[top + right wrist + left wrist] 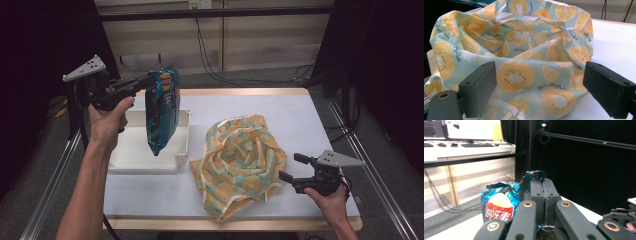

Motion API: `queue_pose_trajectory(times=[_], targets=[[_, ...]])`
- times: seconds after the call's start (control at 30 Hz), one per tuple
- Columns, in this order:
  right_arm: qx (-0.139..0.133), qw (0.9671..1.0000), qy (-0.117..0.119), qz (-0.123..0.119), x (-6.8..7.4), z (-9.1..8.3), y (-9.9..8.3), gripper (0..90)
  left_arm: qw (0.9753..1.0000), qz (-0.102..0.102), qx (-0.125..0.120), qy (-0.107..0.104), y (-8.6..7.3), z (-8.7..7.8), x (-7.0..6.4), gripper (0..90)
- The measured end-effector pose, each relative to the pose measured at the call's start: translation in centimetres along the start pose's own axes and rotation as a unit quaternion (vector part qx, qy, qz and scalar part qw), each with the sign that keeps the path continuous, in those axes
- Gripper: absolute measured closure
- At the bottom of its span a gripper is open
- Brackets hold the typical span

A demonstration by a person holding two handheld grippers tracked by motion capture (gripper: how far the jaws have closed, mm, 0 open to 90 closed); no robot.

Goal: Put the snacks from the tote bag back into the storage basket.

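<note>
The left gripper [146, 80] is clamping a blue crinkly chip bag [162, 110] aloft over the white tray [183, 150]; the right gripper [292, 168], jaws spread, is facing the fruit-print fabric bag [240, 160], probably needing to open it next.

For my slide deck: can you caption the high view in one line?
Left gripper lifts a blue chip bag above the white tray; open right gripper faces the fruit-print cloth.

Black curtains [380, 60] flank a pale panelled wall [260, 45]; grey floor [260, 77].
</note>
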State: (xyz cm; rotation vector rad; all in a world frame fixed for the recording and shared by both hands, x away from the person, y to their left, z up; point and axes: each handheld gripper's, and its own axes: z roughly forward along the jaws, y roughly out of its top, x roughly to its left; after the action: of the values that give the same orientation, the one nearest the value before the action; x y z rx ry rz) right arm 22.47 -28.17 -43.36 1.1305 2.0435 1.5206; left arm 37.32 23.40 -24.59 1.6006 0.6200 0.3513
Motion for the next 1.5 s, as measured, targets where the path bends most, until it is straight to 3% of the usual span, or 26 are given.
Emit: queue_pose_trajectory(times=[0.33,0.53,1.03,1.33,1.43,1.5], targets=[[0.001,1.0000,-0.003,-0.004,0.2,0.1,0.1,11.1,0.9985,-0.013,0.002,0.054,-1.6,-1.4,2.0,89.4],[-0.009,0.9999,-0.005,-0.004,0.2,-0.2,0.2,9.6,0.9971,-0.020,0.008,0.073,-2.8,-1.8,3.0,89.4],[-0.013,0.9999,0.000,0.000,0.1,-0.3,0.1,3.7,0.9944,-0.037,0.016,0.098,-4.7,-1.8,4.9,89.3],[-0.003,1.0000,-0.003,0.006,-0.1,0.0,-0.1,3.2,0.9917,-0.049,0.029,0.115,-6.6,-0.6,6.2,89.4],[-0.003,1.0000,-0.002,0.001,-0.1,0.1,-0.2,3.3,0.9917,-0.054,0.014,0.115,-7.1,-0.4,6.6,89.4],[-0.004,1.0000,0.000,0.004,-0.1,0.0,-0.2,3.3,0.9916,-0.047,0.016,0.119,-7.2,-0.1,6.7,89.4]])
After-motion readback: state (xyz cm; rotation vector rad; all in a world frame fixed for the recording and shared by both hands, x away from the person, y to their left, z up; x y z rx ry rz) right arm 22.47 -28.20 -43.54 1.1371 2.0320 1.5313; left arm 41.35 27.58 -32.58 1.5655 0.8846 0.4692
